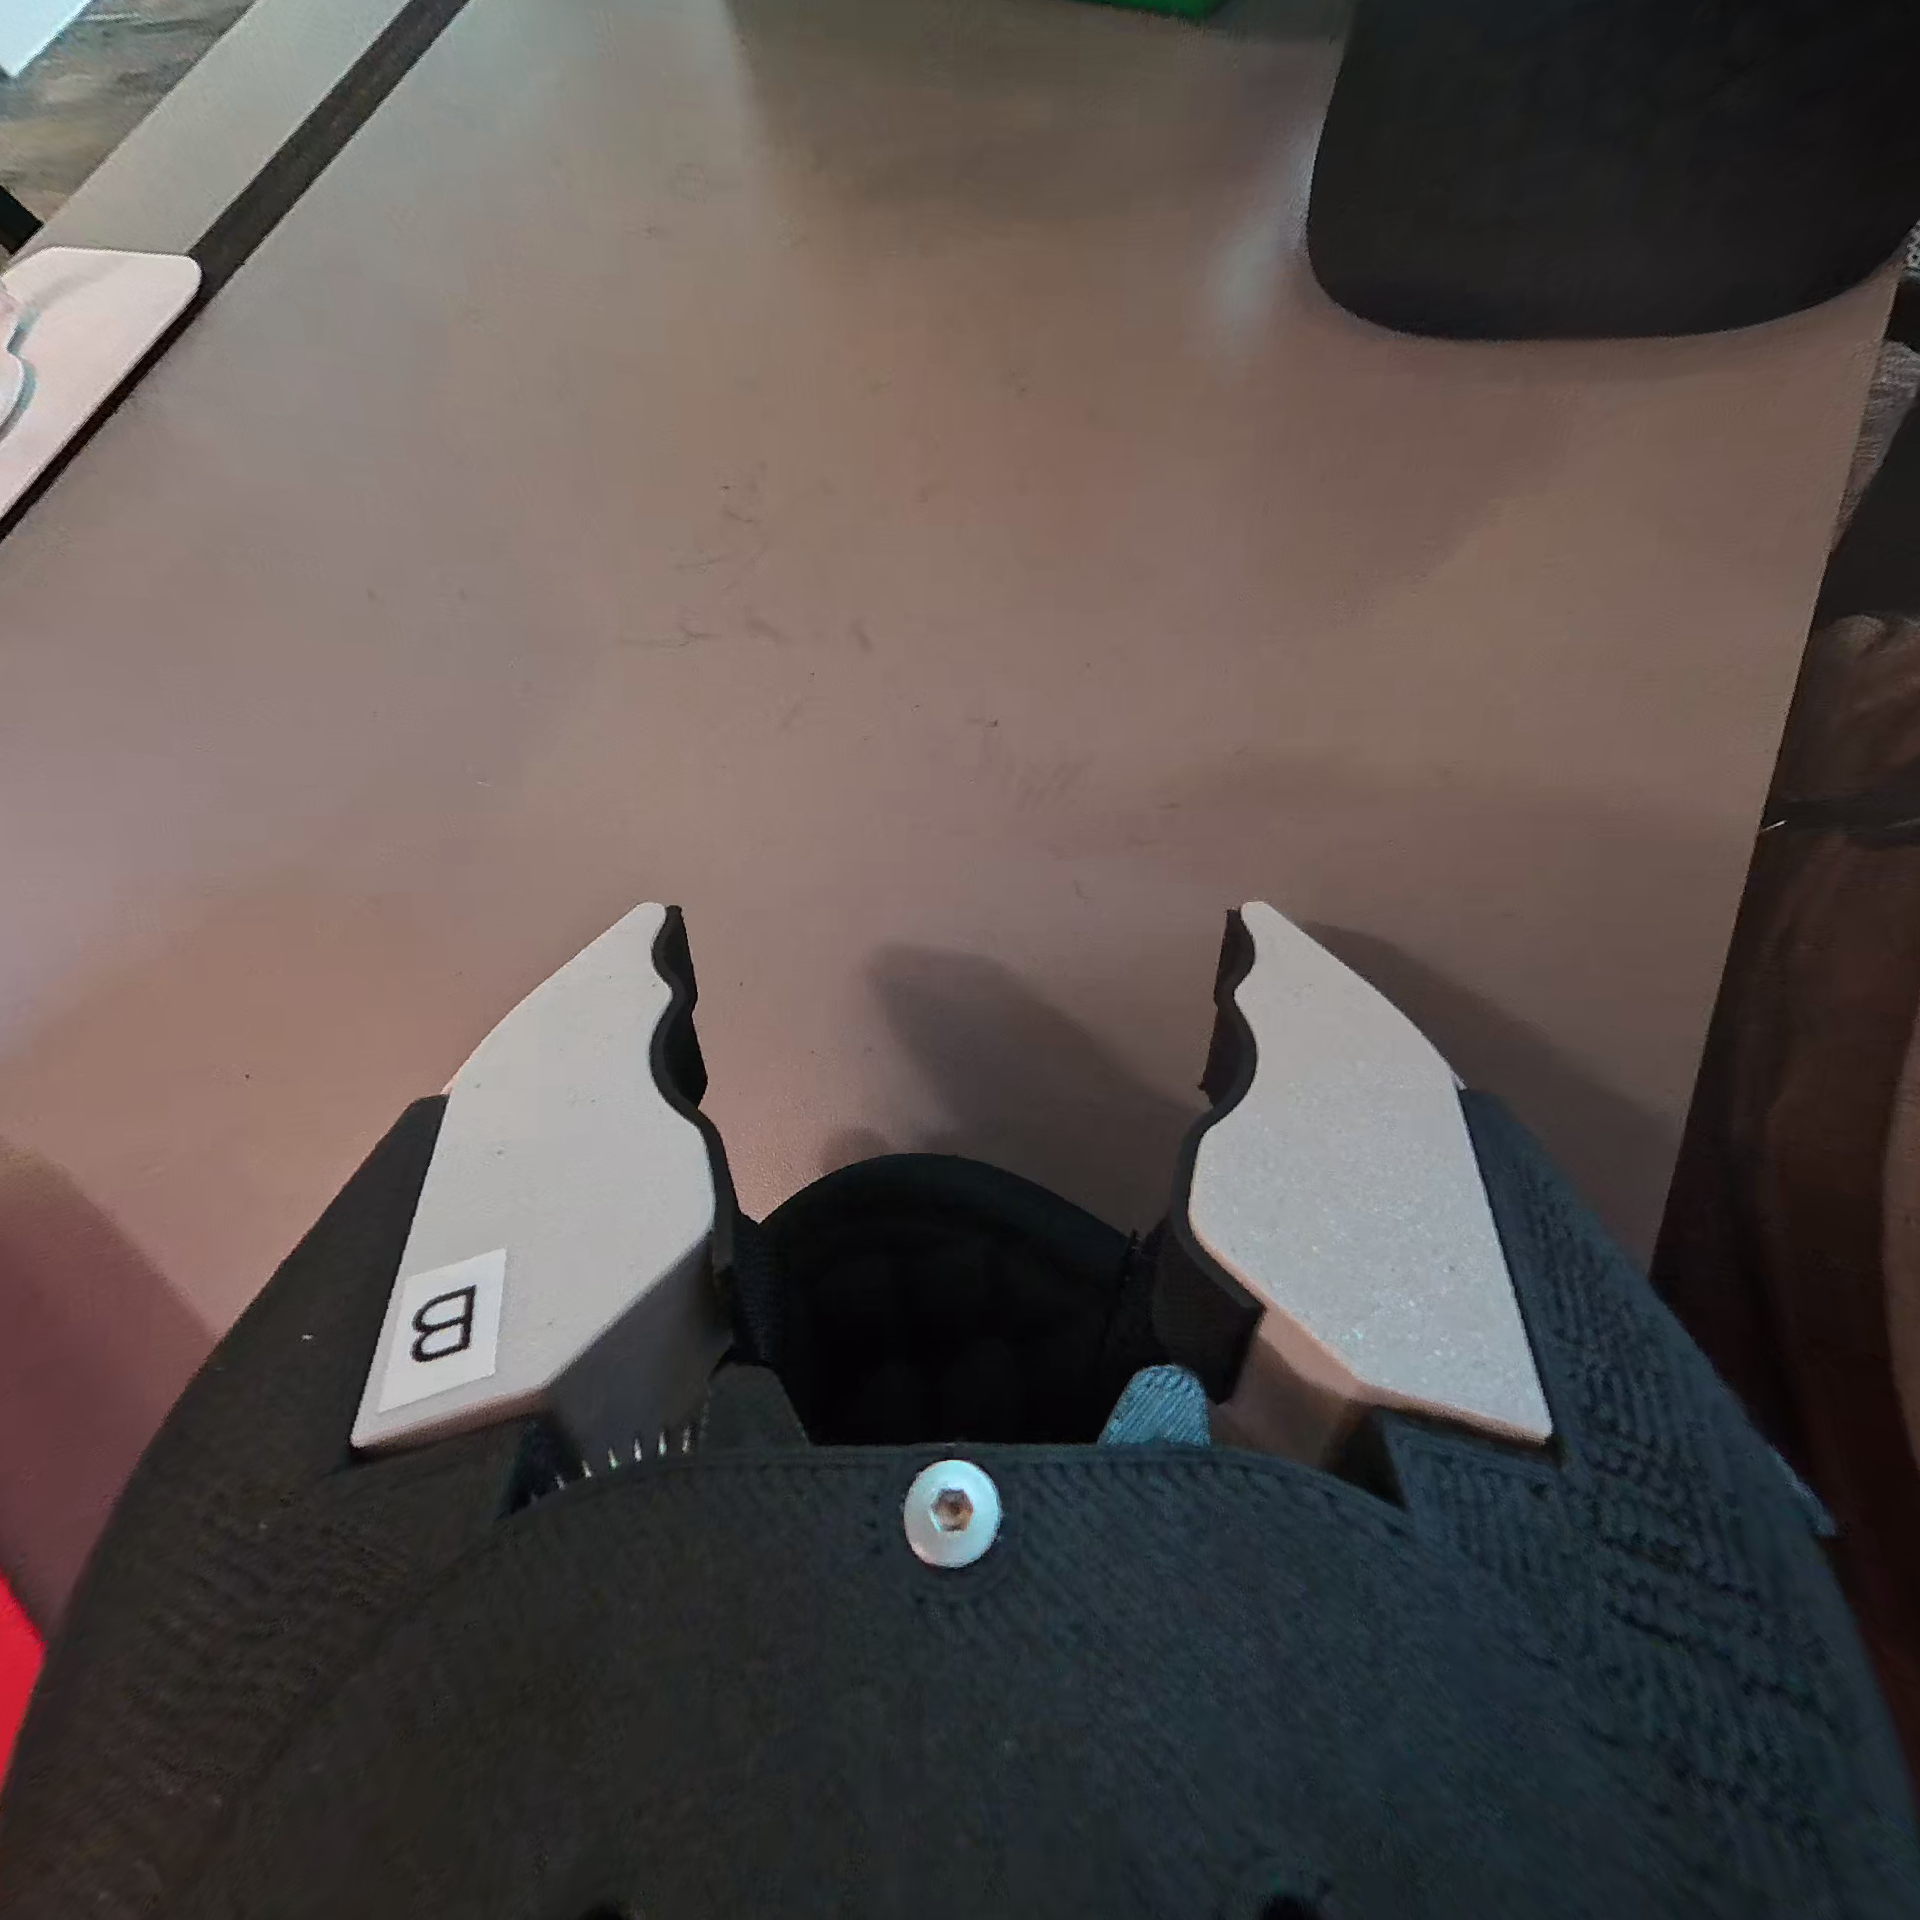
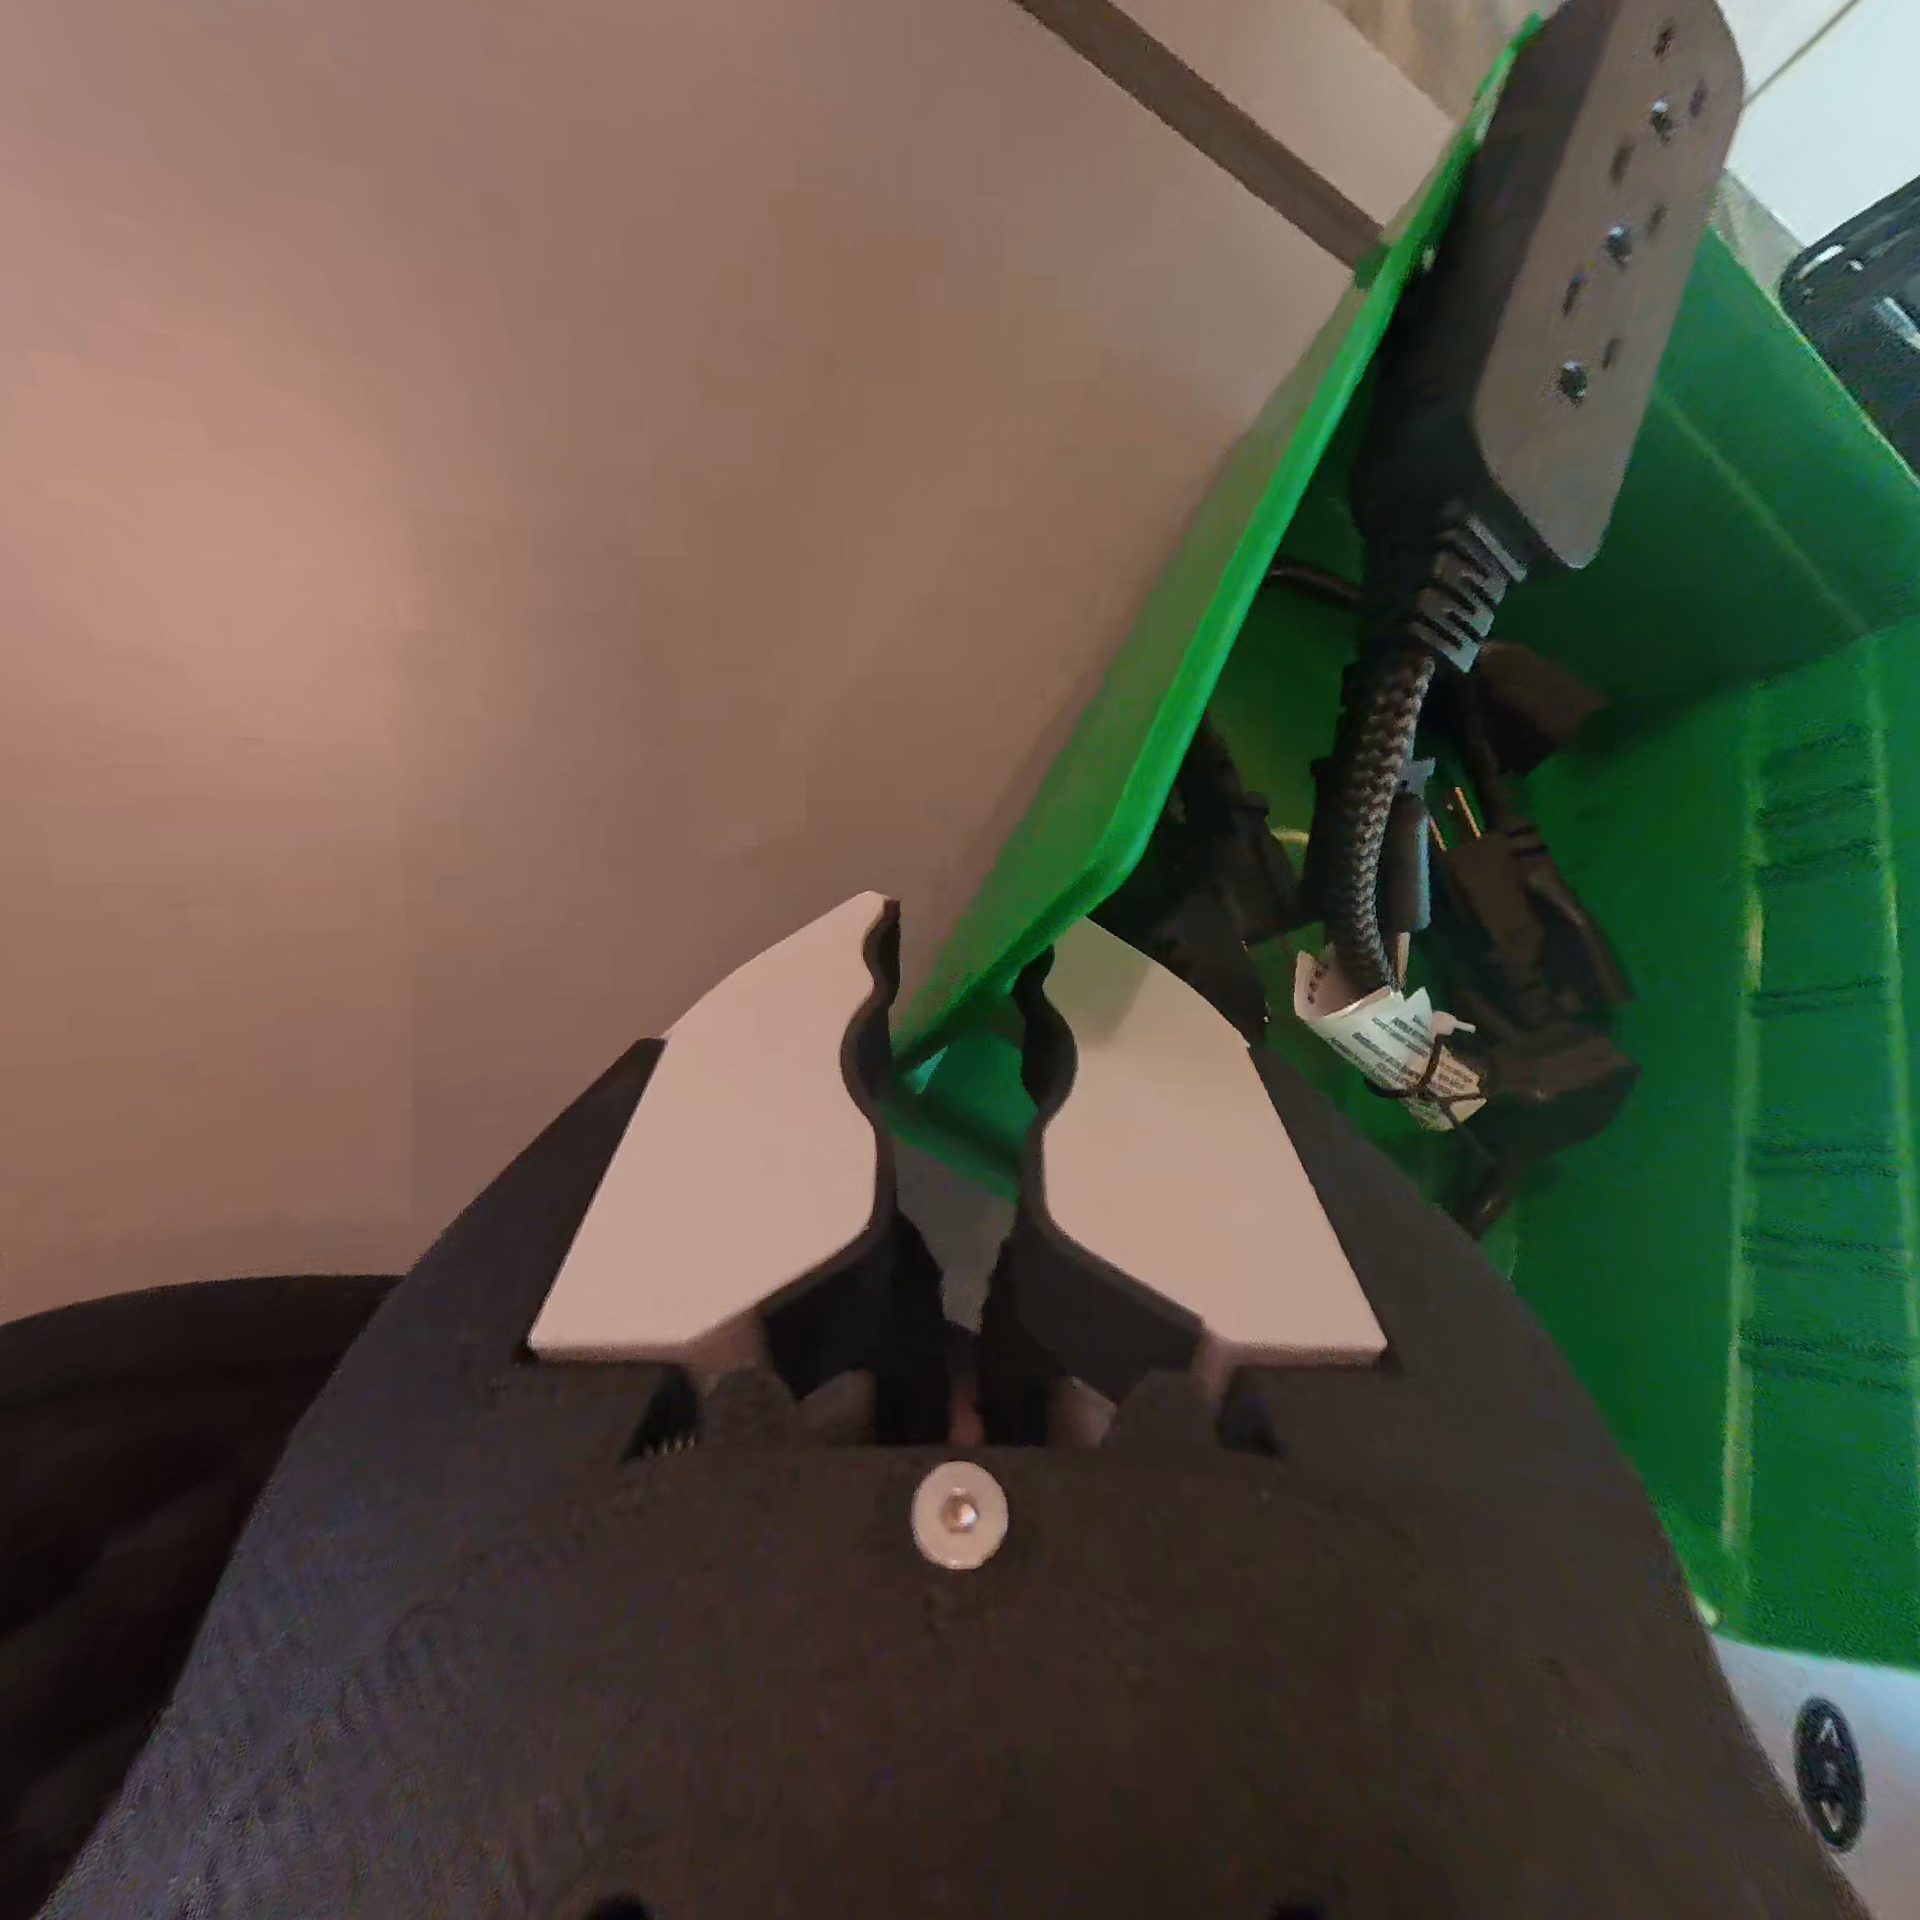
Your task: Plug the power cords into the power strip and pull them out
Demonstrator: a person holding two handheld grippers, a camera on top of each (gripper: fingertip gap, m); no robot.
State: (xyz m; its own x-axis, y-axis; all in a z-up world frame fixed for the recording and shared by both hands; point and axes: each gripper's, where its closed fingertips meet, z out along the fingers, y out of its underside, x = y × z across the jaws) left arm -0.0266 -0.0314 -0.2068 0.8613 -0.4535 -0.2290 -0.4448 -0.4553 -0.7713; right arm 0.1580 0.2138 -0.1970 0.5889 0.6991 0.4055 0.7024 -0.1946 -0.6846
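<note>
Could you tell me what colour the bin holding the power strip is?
Bright green bin, clearest in the right wrist view.

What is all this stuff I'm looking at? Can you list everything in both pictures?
Table: one, pinkish-brown, under everything in both views.
Green bin: one, at the right of the right wrist view, its rim pinched by the right gripper.
Power strip: one, black, propped in the bin's far end.
Braided cord: one, black and grey, running from the strip down into the bin.
Plugs and cords: several, black, piled in the bin; exact count unclear.
Paper tag: one, white, on the cord bundle.
Dark object: one, blackish, top right of the left wrist view; kind unclear.
Left gripper: jaws apart, empty.
Right gripper: jaws closed on the rim.
</note>
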